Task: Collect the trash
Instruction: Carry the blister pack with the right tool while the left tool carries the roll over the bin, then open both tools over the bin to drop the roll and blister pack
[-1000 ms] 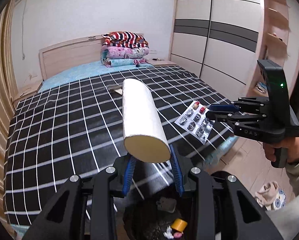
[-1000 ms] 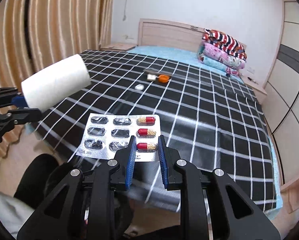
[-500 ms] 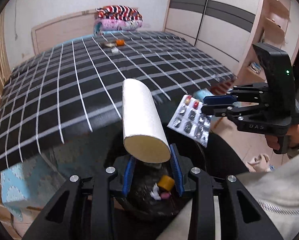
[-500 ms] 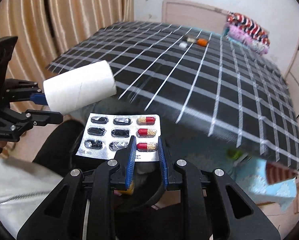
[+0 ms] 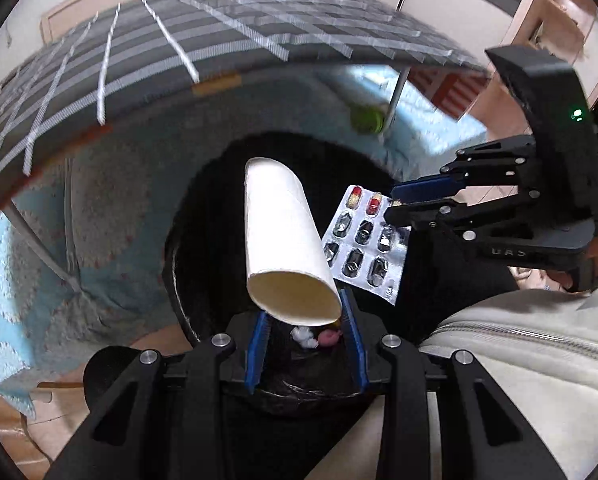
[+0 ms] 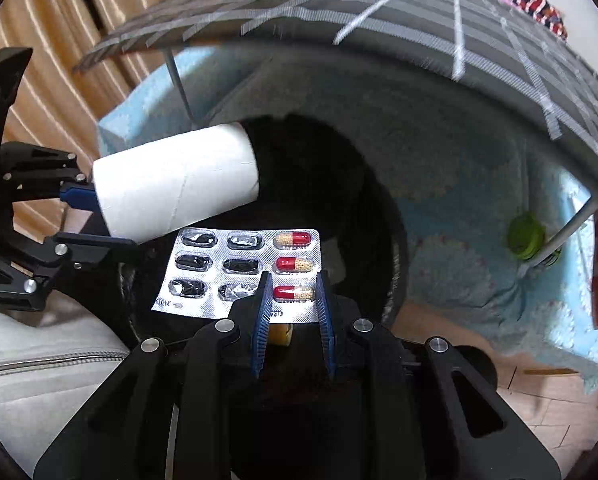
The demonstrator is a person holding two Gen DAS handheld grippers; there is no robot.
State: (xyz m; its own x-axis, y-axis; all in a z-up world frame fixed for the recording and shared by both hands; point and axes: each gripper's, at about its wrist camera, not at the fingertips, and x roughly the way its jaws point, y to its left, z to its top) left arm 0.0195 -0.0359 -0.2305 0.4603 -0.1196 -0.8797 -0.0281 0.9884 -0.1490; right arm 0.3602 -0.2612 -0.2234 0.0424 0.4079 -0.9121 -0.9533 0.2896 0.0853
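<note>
Left wrist view: my left gripper (image 5: 304, 330) clamps the white cardboard tube (image 5: 285, 244), long axis pointing forward, over the black-lined round bin (image 5: 179, 280). Right gripper (image 6: 292, 300) pinches the silver 9-pocket blister pack (image 6: 243, 270), probably also above the bin.

The cardboard tube (image 5: 285, 240) was white outside (cream within). The foil blister pack (image 6: 243, 272) was silver with red-and-yellow capsules. The bed's cover (image 5: 235, 36) was dark with a white grid. The round bin (image 6: 387, 240) was black.
</note>
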